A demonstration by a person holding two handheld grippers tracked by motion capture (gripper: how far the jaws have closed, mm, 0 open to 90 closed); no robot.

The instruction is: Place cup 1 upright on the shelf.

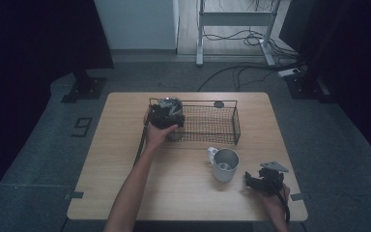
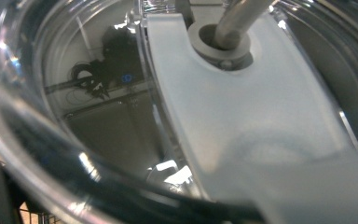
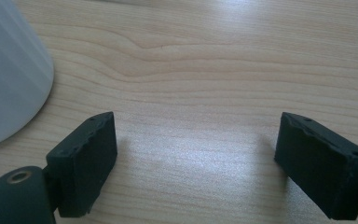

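A shiny metal cup point(image 1: 170, 104) stands in the left end of a black wire basket point(image 1: 235, 123) at the back of the table. My left gripper point(image 1: 165, 117) sits right against the cup, with a hand around it. In the left gripper view the cup's gleaming inside point(image 2: 102, 121) is very close, crossed by a pale grey part point(image 2: 242, 116) with a metal rod; the jaws are hidden. A white mug point(image 1: 224, 164) stands at front right. My right gripper point(image 3: 196, 154) rests low over the wood beside the mug point(image 3: 9, 70), open with nothing between its jaws.
The wooden table point(image 1: 183, 193) has bare wood on its left side and along the front. The rest of the basket's mesh floor point(image 1: 207, 125) holds nothing. A small dark disc point(image 1: 219, 104) lies behind the basket. Cables and stands are on the floor beyond.
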